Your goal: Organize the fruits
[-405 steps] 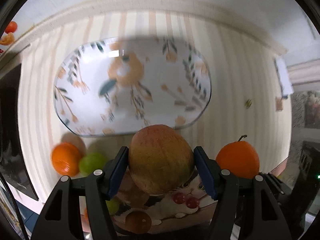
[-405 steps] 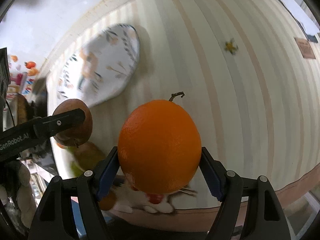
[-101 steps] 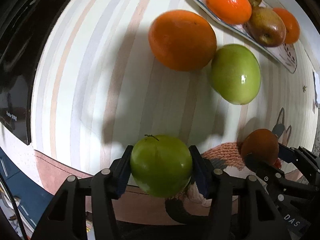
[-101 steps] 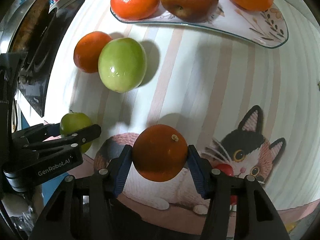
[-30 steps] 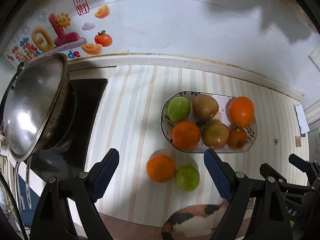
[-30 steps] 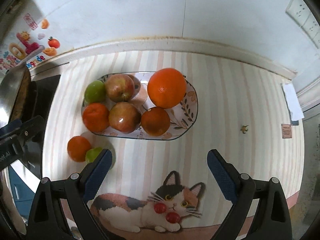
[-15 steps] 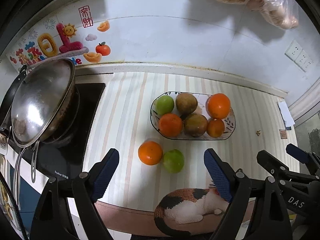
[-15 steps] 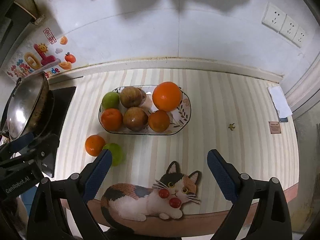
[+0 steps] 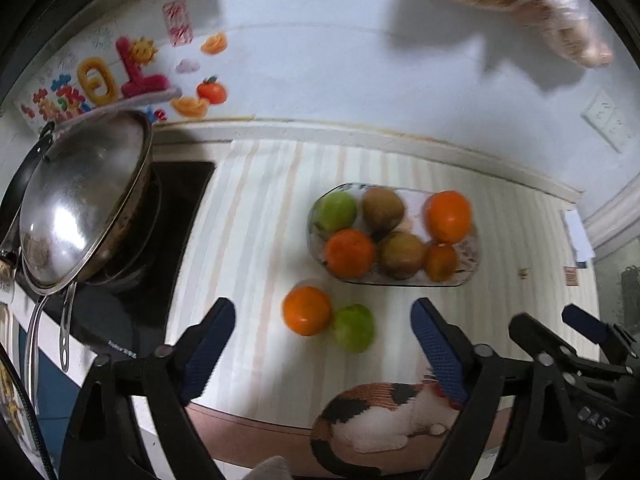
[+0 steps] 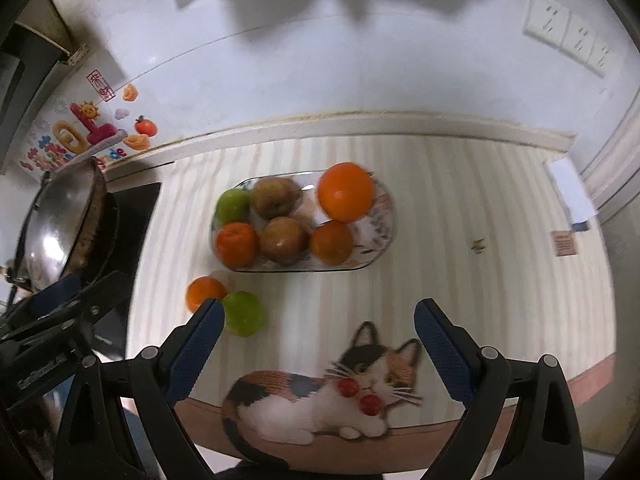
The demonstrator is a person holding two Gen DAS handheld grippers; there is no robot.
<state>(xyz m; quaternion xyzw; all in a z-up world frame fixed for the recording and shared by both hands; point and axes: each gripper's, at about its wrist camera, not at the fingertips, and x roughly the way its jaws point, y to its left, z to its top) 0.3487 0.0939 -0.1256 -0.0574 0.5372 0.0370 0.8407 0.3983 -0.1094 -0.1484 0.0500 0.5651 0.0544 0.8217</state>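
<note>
A floral oval plate (image 9: 466, 276) holds several fruits: oranges, brownish apples and a green apple (image 9: 336, 210). On the striped counter in front of it lie a loose orange (image 9: 307, 310) and a loose green apple (image 9: 354, 327), touching each other. My left gripper (image 9: 320, 306) hangs high above them, its jaws opening with nothing between them. My right gripper (image 10: 319, 304) is open and empty, high above the counter between the plate (image 10: 386, 216) and the cat picture. The loose orange (image 10: 204, 292) and green apple (image 10: 244, 312) show by its left finger.
A wok under a steel lid (image 9: 80, 200) sits on a black cooktop (image 9: 176, 208) at the left. A cat picture (image 10: 320, 392) lies at the counter's front edge. A white wall with stickers (image 10: 84, 132) and sockets (image 10: 568, 36) backs the counter.
Both grippers have risen away from the counter, so the plate and loose fruits look smaller and more wall shows. The left jaws stand slightly wider. No fruit has moved.
</note>
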